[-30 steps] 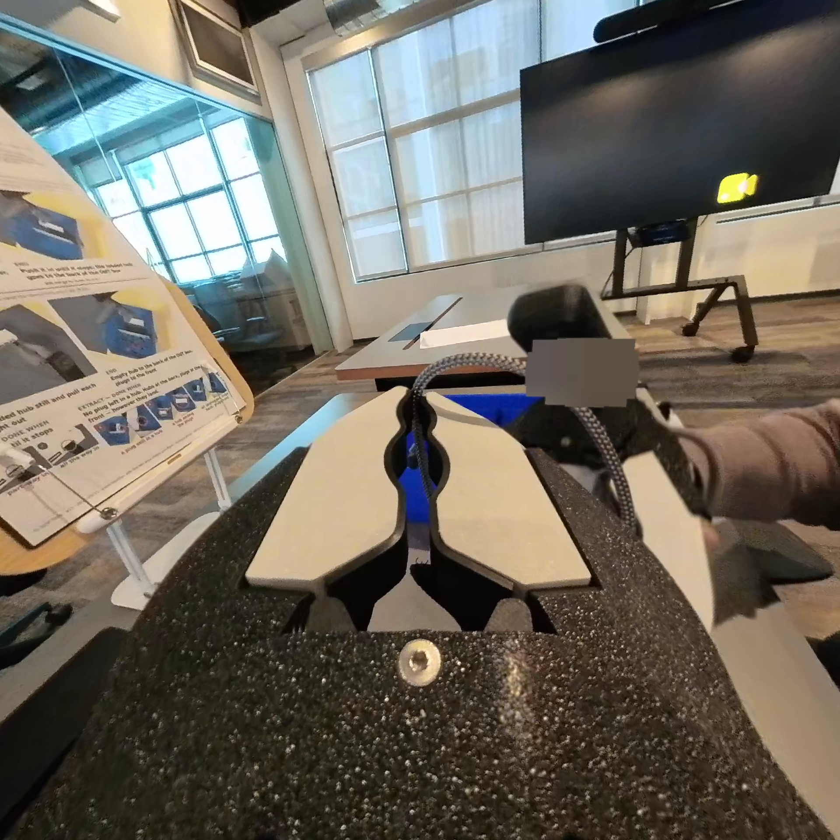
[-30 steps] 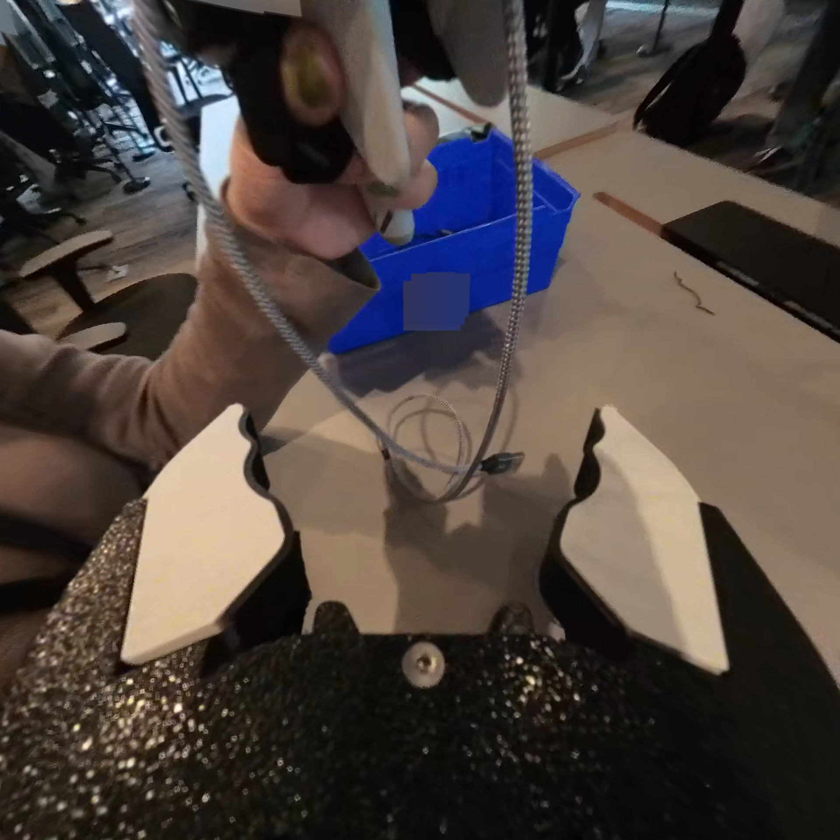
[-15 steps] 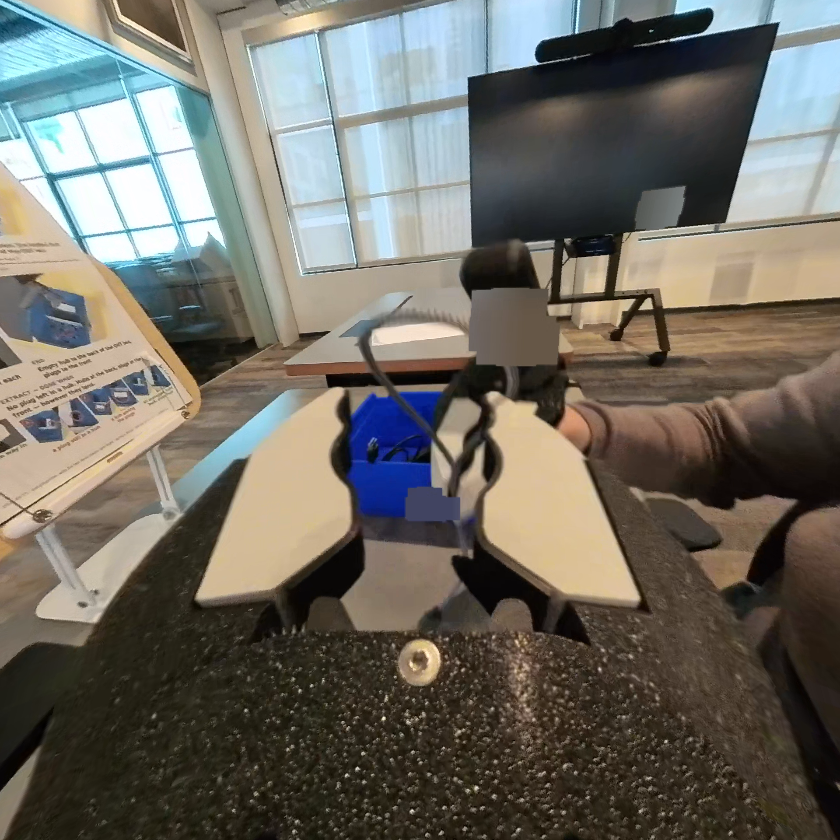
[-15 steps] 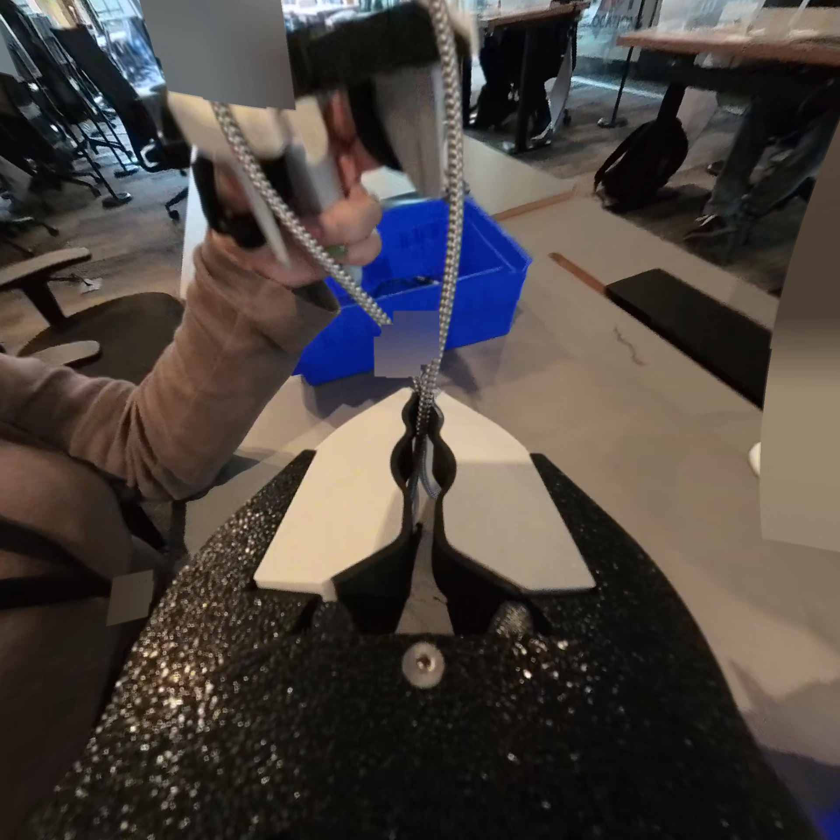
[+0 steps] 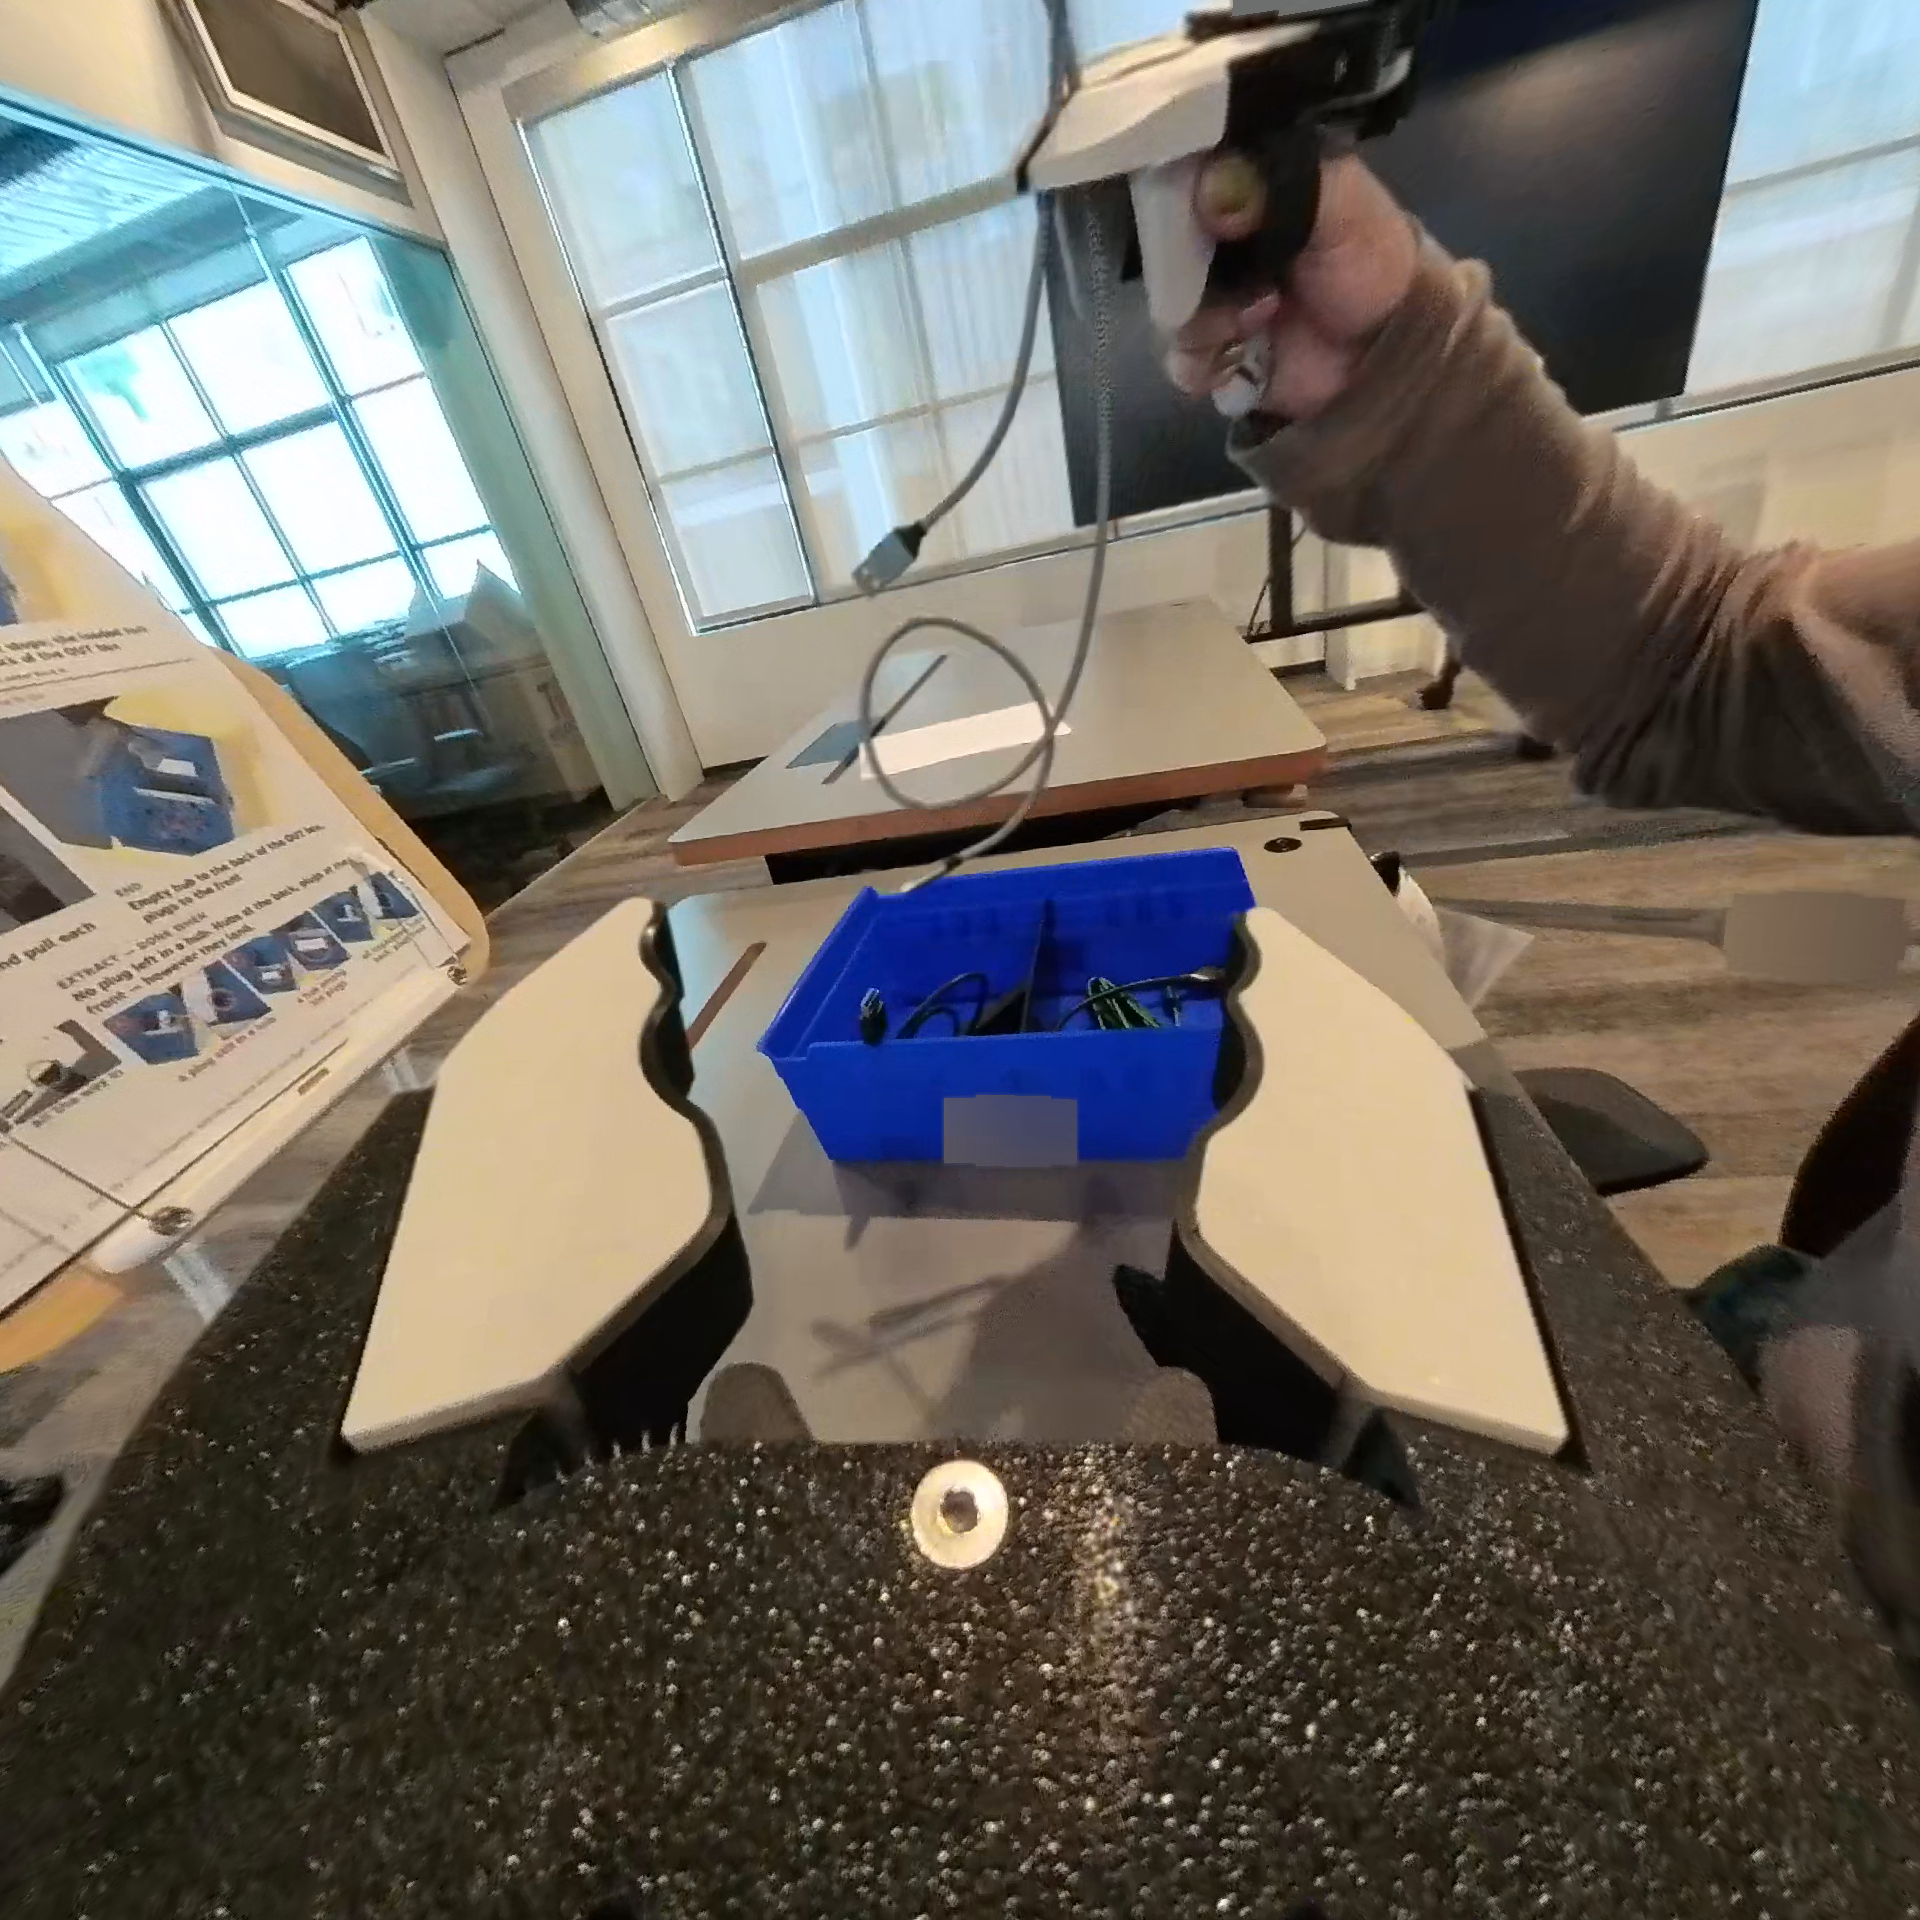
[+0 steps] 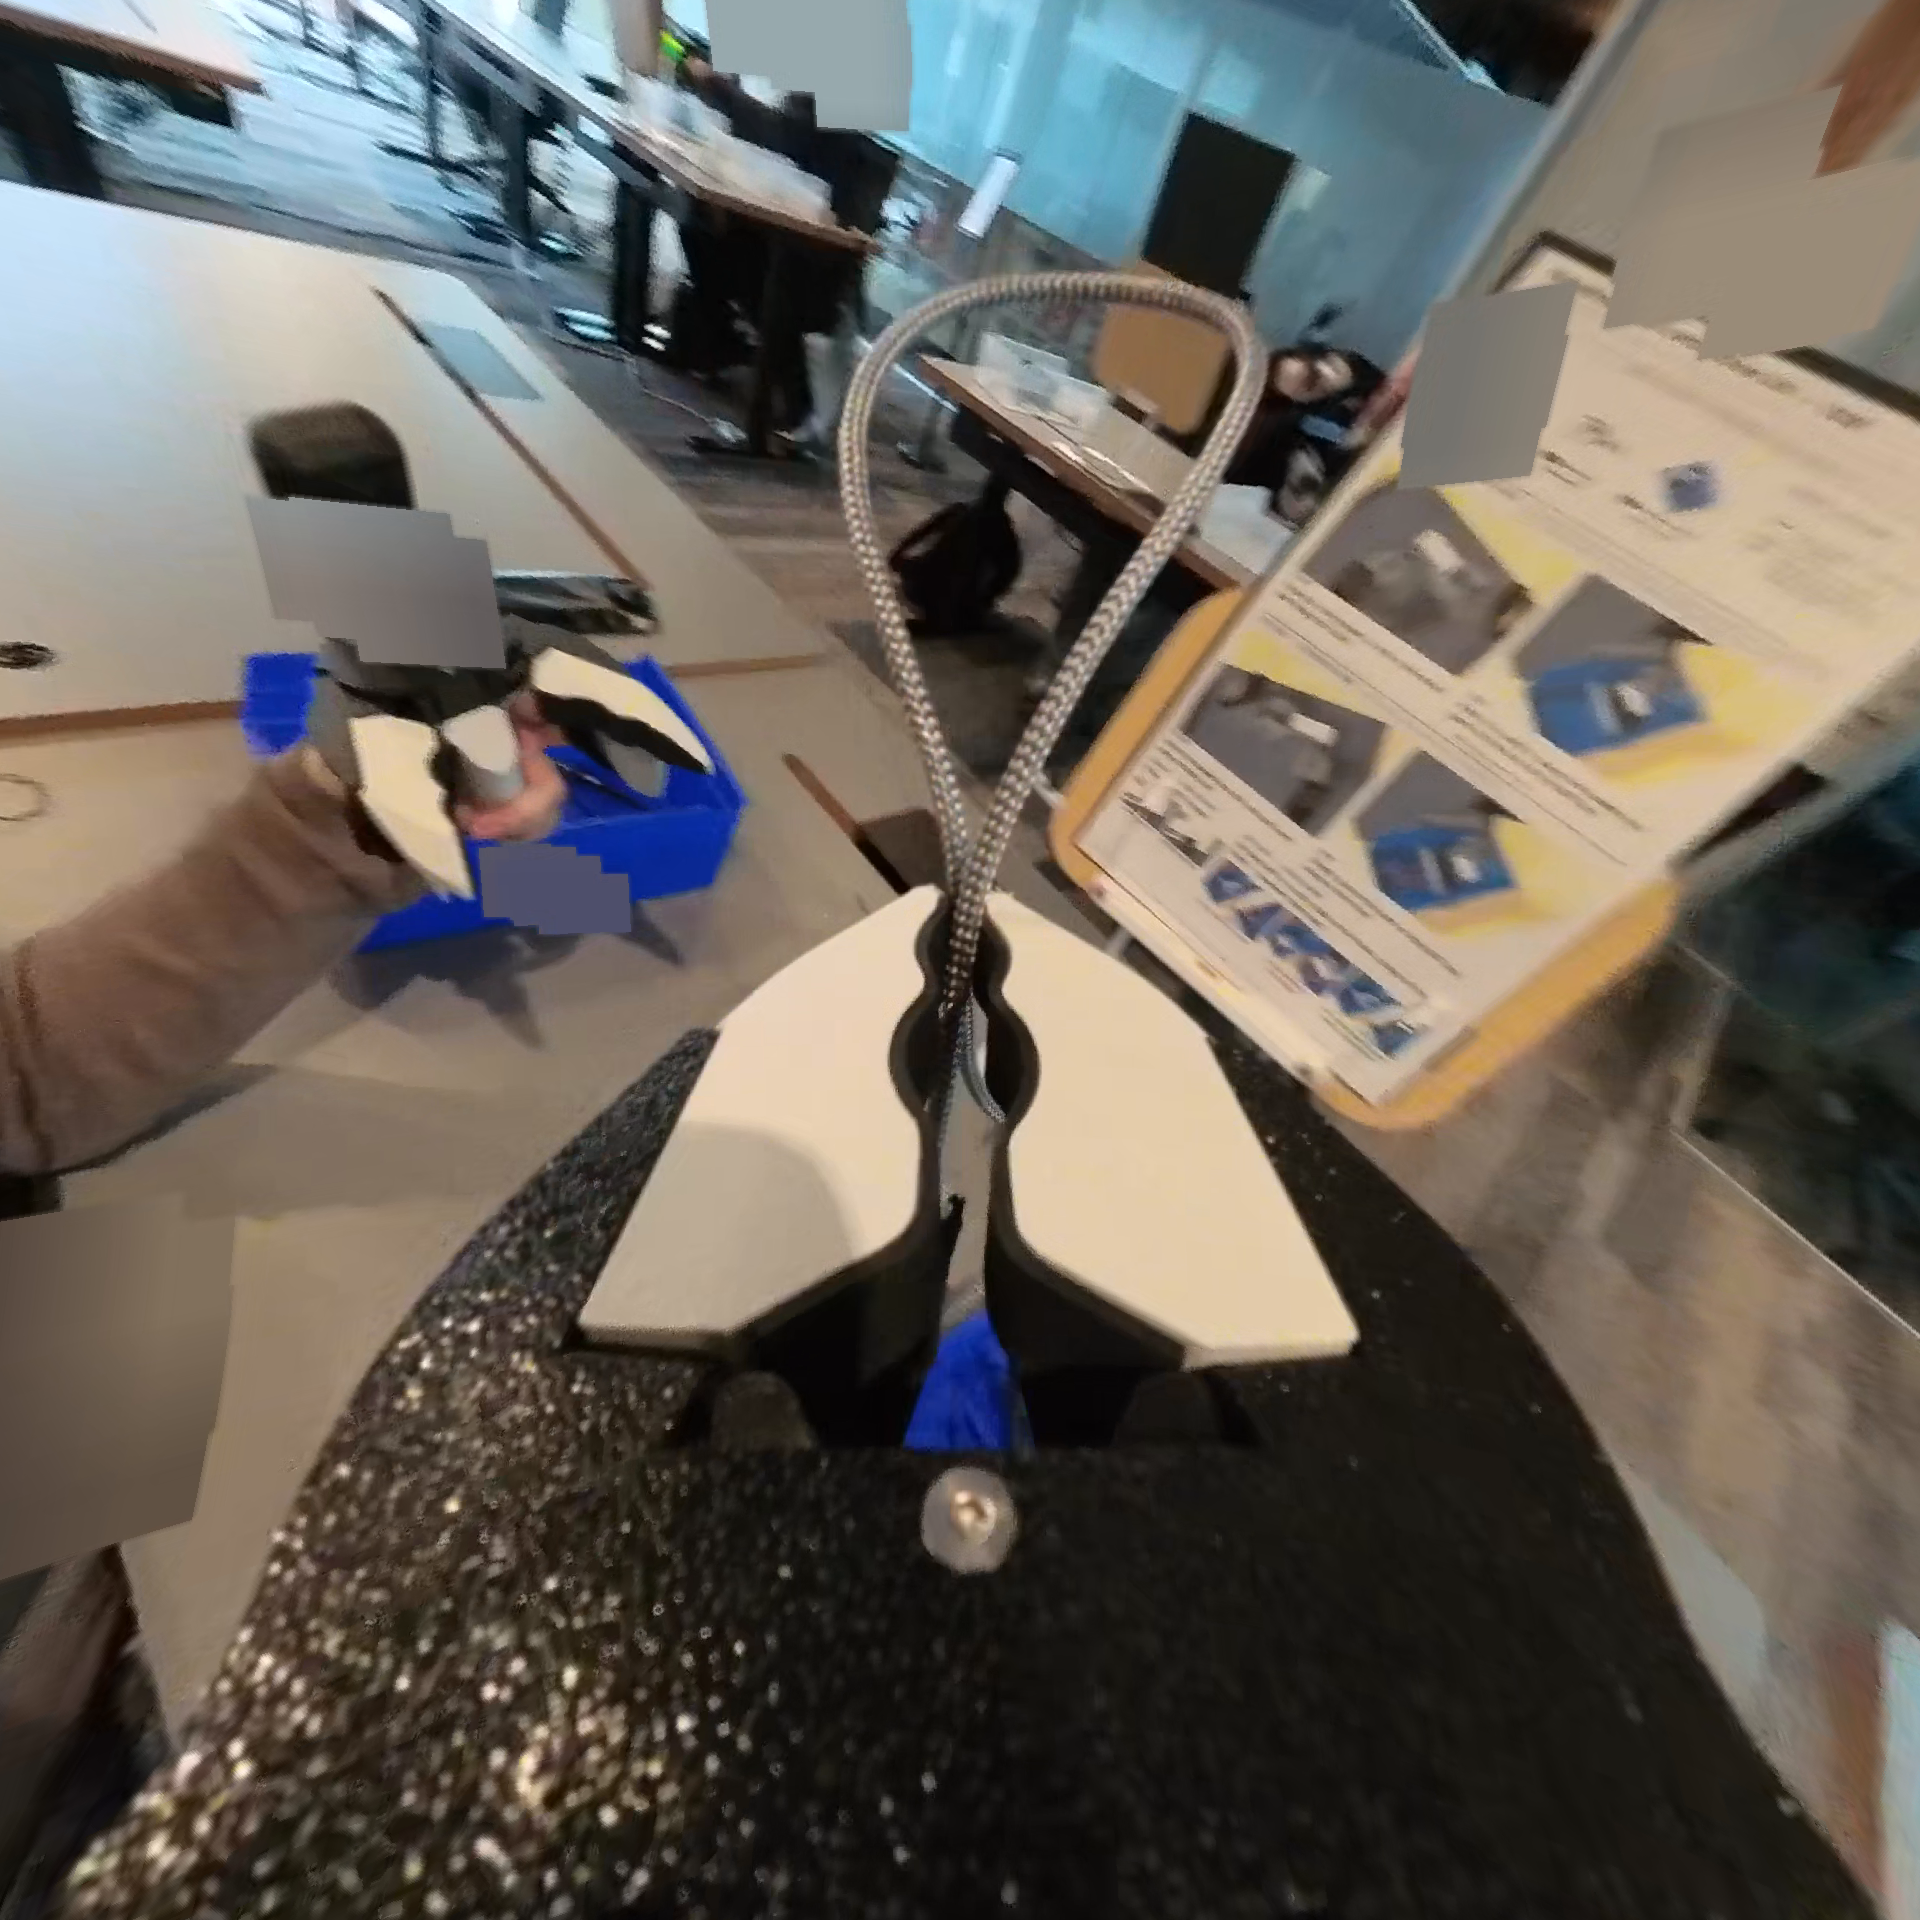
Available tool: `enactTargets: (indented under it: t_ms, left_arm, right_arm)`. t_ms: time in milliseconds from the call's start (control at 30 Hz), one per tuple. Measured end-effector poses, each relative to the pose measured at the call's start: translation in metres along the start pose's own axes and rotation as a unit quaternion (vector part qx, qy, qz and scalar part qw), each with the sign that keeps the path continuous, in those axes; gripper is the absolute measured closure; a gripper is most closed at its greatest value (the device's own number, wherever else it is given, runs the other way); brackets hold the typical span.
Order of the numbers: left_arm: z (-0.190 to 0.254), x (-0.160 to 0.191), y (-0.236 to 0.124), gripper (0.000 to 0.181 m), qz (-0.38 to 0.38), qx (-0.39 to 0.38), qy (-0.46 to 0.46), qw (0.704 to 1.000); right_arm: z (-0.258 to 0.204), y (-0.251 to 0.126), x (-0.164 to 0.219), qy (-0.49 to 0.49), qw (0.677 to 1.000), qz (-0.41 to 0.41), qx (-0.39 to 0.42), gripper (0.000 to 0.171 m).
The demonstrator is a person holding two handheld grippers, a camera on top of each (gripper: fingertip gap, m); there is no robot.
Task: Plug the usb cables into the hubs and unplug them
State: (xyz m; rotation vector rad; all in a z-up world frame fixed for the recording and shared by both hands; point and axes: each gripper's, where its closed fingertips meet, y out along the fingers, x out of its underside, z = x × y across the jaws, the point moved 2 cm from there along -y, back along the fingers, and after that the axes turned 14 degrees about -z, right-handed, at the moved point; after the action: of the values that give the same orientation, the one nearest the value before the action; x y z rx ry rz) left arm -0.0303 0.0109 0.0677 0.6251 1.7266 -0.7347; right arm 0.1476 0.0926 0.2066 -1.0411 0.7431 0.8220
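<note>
My left gripper (image 5: 951, 920) is open and empty, low over the grey table (image 5: 935, 1278), facing a blue bin (image 5: 883, 1101). The bin has a divider and holds black cables (image 5: 935, 1013) and a green one (image 5: 1112, 1003). My right gripper (image 6: 961, 904) is shut on a grey braided USB cable (image 6: 891, 623), which loops above its fingertips. In the left wrist view the right gripper (image 5: 1034, 177) is high at the top right. The cable (image 5: 1091, 520) hangs from it with a loop, its USB plug (image 5: 888, 561) dangling above the bin. No hub is visible.
An instruction board on a stand (image 5: 208, 935) is at the table's left; it also shows in the right wrist view (image 6: 1455, 727). A second table (image 5: 1039, 748) and a large dark screen (image 5: 1558, 208) are behind. The left gripper (image 6: 499, 758) shows over the bin (image 6: 665, 821). Spacing between my two grippers at the tips: around 20 cm.
The left gripper let go of the braided cable and opened. The right gripper shut on the cable and lifted it high above the bin.
</note>
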Motion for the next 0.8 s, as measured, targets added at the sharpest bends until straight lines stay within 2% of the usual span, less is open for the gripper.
enactTargets:
  t_ms: [67, 167, 400, 500, 667, 733, 800]
  left_arm:
    - [0.0, 0.001, 0.004, 0.083, -0.001, 0.006, -0.005, 1.0]
    - [0.001, 0.005, 0.011, 0.084, -0.011, 0.013, -0.011, 1.0]
    - [0.006, 0.013, 0.024, 0.084, -0.03, 0.04, -0.014, 0.999]
    - [0.007, 0.016, 0.03, 0.084, -0.034, 0.05, -0.019, 0.998]
    - [0.007, 0.024, 0.04, 0.084, -0.055, 0.054, -0.027, 0.997]
    - [0.007, 0.026, 0.044, 0.084, -0.062, 0.057, -0.029, 0.996]
    - [0.008, 0.028, 0.047, 0.084, -0.068, 0.062, -0.032, 0.995]
  right_arm:
    - [0.01, -0.015, 0.016, 0.012, 0.999, -0.019, 0.024, 0.169]
    - [0.012, -0.022, 0.054, 0.041, 0.998, -0.041, 0.018, 0.169]
    - [-0.004, -0.017, 0.176, 0.093, 0.995, -0.032, -0.007, 0.169]
    - [-0.012, -0.008, 0.228, 0.083, 0.993, -0.07, -0.034, 0.169]
    - [-0.022, 0.001, 0.291, 0.014, 0.971, -0.228, -0.072, 0.169]
    - [-0.024, 0.005, 0.317, -0.022, 0.936, -0.342, -0.08, 0.169]
    - [-0.025, 0.008, 0.341, -0.068, 0.882, -0.458, -0.083, 0.169]
